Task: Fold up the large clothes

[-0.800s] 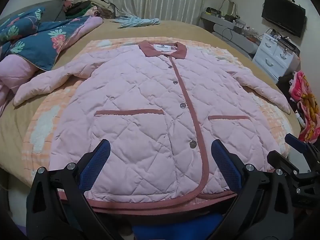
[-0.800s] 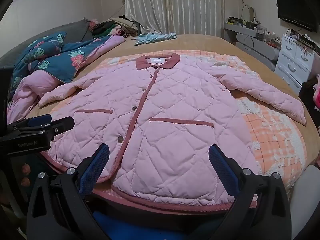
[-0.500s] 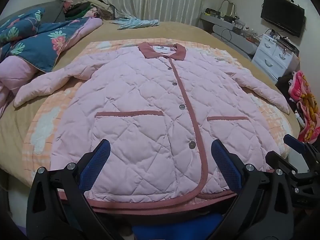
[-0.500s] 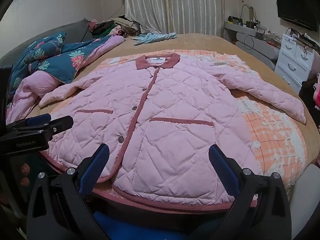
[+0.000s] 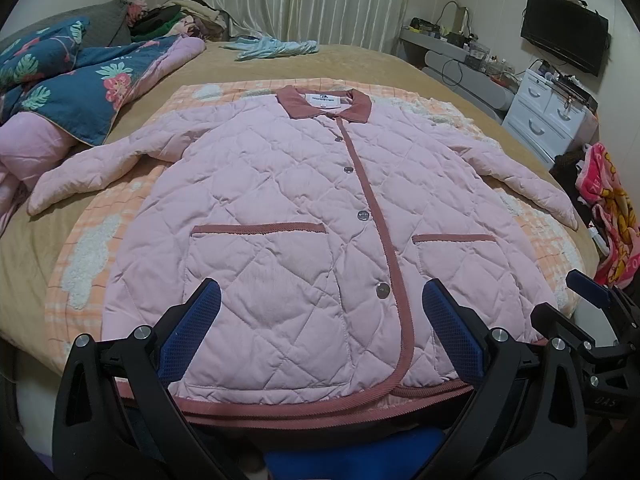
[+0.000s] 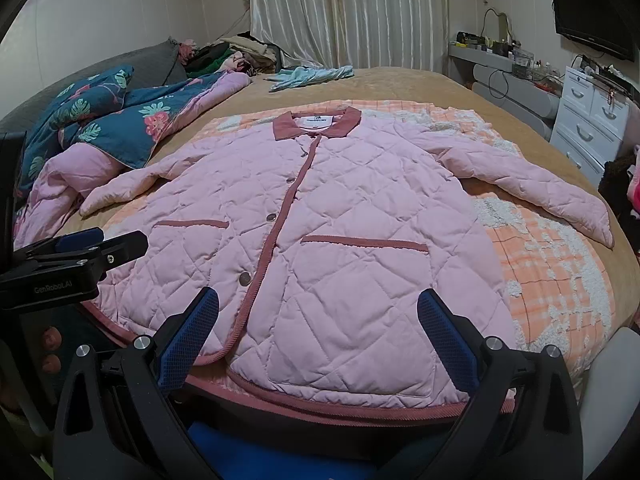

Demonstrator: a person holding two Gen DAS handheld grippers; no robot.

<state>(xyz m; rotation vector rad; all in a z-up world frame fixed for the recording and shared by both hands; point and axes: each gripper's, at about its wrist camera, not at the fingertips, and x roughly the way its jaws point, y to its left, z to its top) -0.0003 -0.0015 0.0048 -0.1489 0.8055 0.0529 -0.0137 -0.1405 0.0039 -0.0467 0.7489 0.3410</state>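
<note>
Spread across the bed (image 5: 400,68), the pink quilted jacket (image 5: 304,216) is apparently unmoved since earlier, both tongs (image 5: 320,332) (image 6: 318,330) released, folding not yet begun.

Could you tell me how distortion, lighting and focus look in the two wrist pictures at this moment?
Left wrist view: strong fisheye bending with dark corners; even indoor light, no glare; pink quilted jacket sharp, open left tool in front. Right wrist view: same curved edges; the bed bulges; jacket stitching crisp, open right tool clear, far shelf items too small to read.
</note>
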